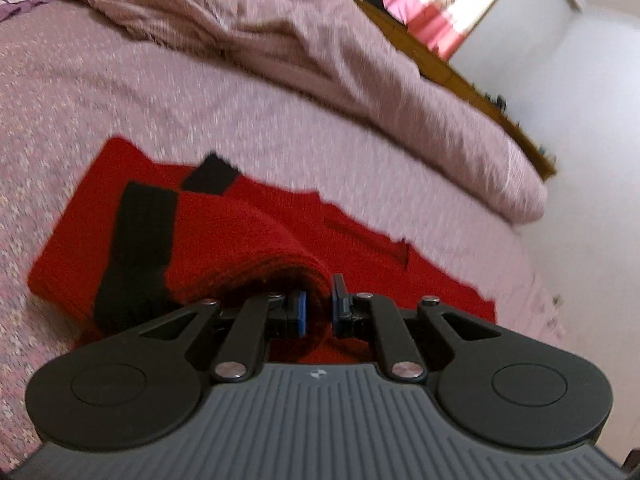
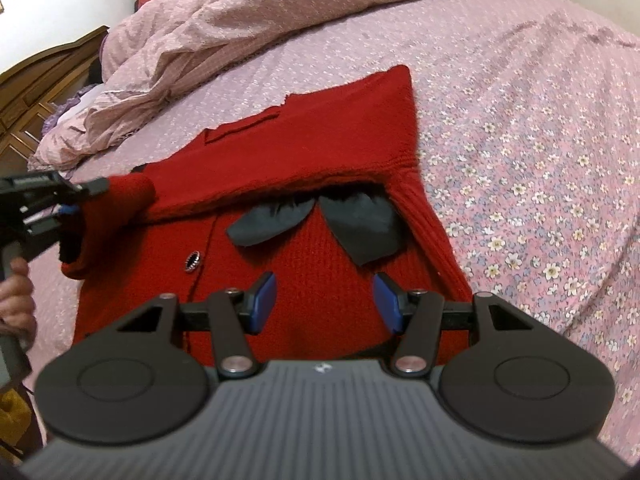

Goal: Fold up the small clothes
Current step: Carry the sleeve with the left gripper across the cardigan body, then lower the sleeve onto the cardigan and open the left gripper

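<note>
A red knitted cardigan (image 2: 312, 152) lies spread on the bed (image 2: 520, 128), on a pink sheet with small flowers. It has a dark collar (image 2: 360, 224) and a dark round button (image 2: 192, 261) on the front. Behind it, toward the far side of the bed, a crumpled pink blanket (image 2: 224, 40) is heaped.

The left gripper (image 1: 318, 312) is clenched on a red sleeve (image 1: 256, 240) of the cardigan. In the left wrist view the fabric bunches between the blue pads (image 1: 301, 312), and the rest of the garment spreads away in front of the gripper on the sheet. In the right wrist view this same gripper (image 2: 76, 200) comes in from the left edge, and the sleeve (image 2: 120, 208) is lifted a little above the body of the cardigan. A hand (image 2: 16, 300) holds the grip of that tool at the left edge.

The right gripper (image 2: 325, 300) hangs over the near part of the cardigan, just below the collar. Its fingers (image 2: 386, 300) stand apart, and nothing is between them; the red knit is only seen under them. I cannot tell if the tips touch the fabric.
</note>
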`<state>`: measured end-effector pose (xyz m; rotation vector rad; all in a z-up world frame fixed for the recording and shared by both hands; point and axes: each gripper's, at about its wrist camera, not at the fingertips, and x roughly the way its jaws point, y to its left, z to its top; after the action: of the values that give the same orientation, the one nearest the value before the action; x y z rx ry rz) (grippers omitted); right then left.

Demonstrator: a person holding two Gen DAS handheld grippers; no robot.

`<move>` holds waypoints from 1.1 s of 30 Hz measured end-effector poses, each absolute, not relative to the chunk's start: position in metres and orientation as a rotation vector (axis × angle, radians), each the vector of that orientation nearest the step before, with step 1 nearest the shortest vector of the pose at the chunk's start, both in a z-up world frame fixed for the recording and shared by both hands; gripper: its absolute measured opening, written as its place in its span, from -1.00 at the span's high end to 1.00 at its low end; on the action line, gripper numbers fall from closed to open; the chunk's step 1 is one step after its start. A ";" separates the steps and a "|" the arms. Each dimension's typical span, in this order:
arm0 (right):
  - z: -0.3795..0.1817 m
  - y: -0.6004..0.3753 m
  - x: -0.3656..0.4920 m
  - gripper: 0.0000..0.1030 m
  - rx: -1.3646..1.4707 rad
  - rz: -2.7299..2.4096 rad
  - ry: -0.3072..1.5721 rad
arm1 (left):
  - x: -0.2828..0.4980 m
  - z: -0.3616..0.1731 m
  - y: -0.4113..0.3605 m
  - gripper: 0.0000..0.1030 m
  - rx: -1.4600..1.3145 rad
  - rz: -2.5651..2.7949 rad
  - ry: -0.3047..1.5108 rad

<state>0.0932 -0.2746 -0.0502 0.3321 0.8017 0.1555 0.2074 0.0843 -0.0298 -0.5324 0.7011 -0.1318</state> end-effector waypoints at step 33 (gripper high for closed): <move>-0.033 -0.231 0.108 -0.09 0.232 0.266 0.798 | 0.126 -0.026 0.116 -0.38 -0.229 0.064 0.820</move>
<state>0.1077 -0.2309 -0.0326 0.2317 0.7979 0.2657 0.1262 0.1160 -0.0264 -0.2290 0.8201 0.0643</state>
